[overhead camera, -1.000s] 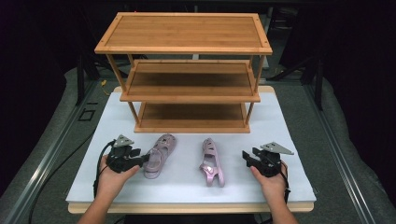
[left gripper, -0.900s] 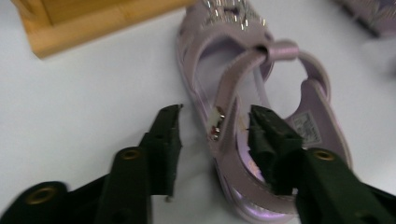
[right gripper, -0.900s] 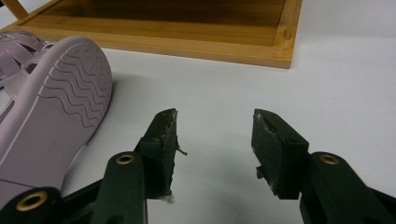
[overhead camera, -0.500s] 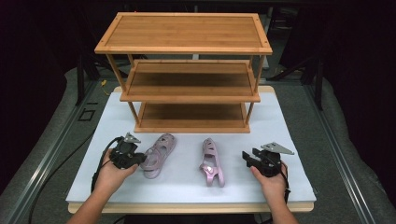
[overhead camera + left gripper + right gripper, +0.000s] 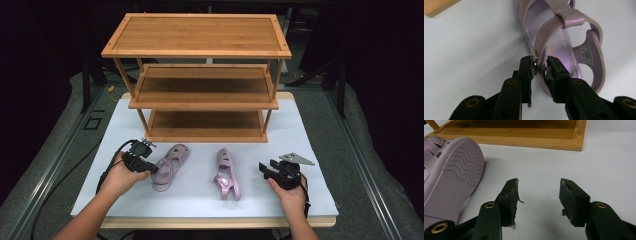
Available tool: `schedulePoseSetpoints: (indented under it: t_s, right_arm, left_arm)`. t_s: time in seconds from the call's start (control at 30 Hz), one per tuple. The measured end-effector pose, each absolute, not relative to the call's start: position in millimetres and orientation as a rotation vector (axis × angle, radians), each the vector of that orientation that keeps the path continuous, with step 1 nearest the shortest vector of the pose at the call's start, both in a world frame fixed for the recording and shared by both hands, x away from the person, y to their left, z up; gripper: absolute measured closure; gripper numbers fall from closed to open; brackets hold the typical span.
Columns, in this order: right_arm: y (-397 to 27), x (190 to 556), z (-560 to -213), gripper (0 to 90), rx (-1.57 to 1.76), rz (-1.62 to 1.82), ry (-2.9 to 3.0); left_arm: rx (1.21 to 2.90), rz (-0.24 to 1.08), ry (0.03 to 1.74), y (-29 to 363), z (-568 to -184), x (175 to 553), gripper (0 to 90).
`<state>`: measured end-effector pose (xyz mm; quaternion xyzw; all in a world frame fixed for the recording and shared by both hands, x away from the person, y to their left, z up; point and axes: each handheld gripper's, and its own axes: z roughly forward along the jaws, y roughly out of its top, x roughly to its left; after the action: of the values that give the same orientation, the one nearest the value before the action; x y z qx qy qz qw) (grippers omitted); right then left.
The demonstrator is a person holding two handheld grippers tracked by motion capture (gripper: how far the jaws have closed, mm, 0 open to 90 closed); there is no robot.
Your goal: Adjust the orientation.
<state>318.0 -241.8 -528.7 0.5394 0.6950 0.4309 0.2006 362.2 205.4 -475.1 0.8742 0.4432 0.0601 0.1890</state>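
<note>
The left gripper (image 5: 539, 65) has just been reopening a little, its jaws pinching the side strap of the left sandal (image 5: 170, 166) on the table (image 5: 310, 150). Lifting it comes next, likely onto the rack (image 5: 202, 97). The right gripper (image 5: 537, 191) rests spread beside the right sandal (image 5: 226, 172).

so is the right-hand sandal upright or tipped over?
Tipped on its side. The right sandal shows its wavy-treaded sole facing sideways toward the right gripper, whose jaws stand open and apart from it.

A recording lab: white-topped table (image 5: 310, 150) amid black drapes, grey floor mats (image 5: 45, 165), bare bamboo rack (image 5: 200, 50).
</note>
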Motion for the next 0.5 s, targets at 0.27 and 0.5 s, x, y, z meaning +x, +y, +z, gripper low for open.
schedulePoseSetpoints:
  t_s: [0.27,0.5]
  right_arm:
    - [-241,319,-530,49.4,1.516,1.207,1.945]
    - [-241,319,-529,49.4,1.518,1.212,1.943]
  left_arm:
    - [2.562,0.105,1.304,193,-477,378,76.9]
    - [2.600,0.047,1.372,189,-476,387,78.6]
